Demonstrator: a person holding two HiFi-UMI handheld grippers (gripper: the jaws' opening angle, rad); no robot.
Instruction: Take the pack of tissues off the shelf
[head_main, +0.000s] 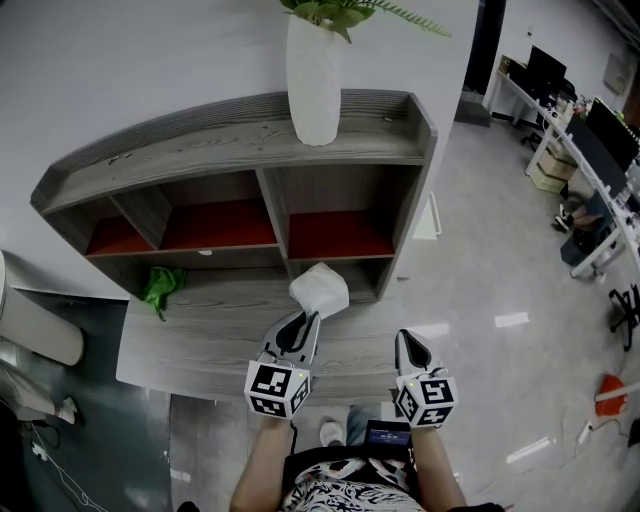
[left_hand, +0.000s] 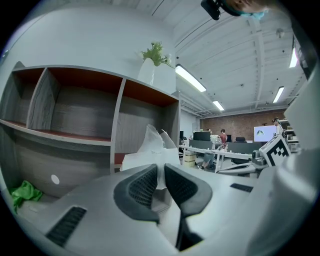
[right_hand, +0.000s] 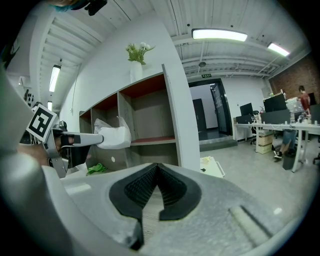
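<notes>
The white pack of tissues (head_main: 320, 288) hangs in front of the grey wooden shelf (head_main: 240, 135), clear of its red-floored compartments. My left gripper (head_main: 300, 322) is shut on the pack's near end; in the left gripper view the pack (left_hand: 152, 152) sticks up from between the black pads (left_hand: 142, 186). From the right gripper view the pack (right_hand: 114, 135) shows at the tip of the left gripper (right_hand: 97, 140), just outside the shelf (right_hand: 150, 112). My right gripper (head_main: 408, 343) is held beside it to the right, shut and holding nothing; its pads (right_hand: 145, 187) meet.
A white vase (head_main: 314, 75) with a plant stands on the shelf top. A green cloth (head_main: 160, 286) lies on the lower ledge at left. Grey desktop (head_main: 200, 345) spans below the shelf. Office desks and chairs (head_main: 590, 170) stand far right; people sit in the distance.
</notes>
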